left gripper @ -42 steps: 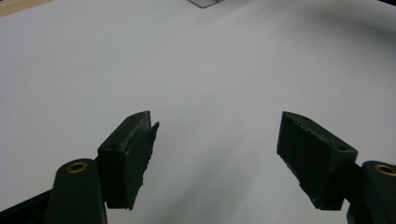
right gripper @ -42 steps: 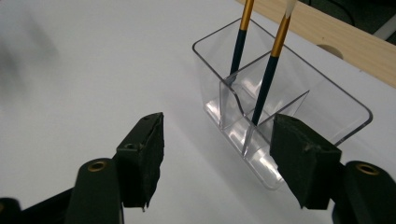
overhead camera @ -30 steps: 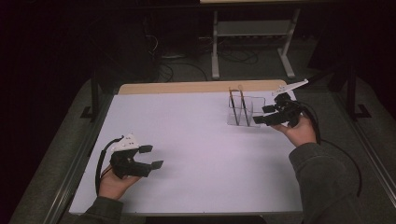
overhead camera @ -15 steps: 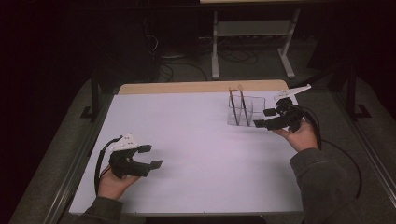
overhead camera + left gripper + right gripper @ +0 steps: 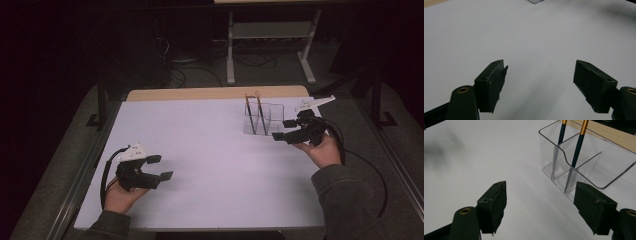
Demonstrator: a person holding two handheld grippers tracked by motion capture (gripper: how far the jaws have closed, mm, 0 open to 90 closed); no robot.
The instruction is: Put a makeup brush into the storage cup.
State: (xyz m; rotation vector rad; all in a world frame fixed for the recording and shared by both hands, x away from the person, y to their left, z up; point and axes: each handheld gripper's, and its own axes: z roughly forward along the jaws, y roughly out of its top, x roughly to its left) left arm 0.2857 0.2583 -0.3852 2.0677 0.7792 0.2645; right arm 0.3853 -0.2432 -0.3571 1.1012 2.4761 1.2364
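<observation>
Right gripper [image 5: 283, 129], fingers just opened wide and empty, beside clear organizer [image 5: 272, 112] holding two pencils [image 5: 249, 114].

Left hand-held gripper [image 5: 162, 167] held low at the near left, jaws wide apart, nothing between them. Right hand-held gripper [image 5: 281, 129] at the far right, jaws just been opening, gap empty, forearm in a grey sleeve.

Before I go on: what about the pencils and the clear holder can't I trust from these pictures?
- Pencil tops: cut off by the top edge of the right gripper view; too small in the high view.
- Holder far end: cut off by the right edge there; the right gripper stands beside it in the high view.
- Holder: a mere corner at the top edge of the left gripper view.
</observation>
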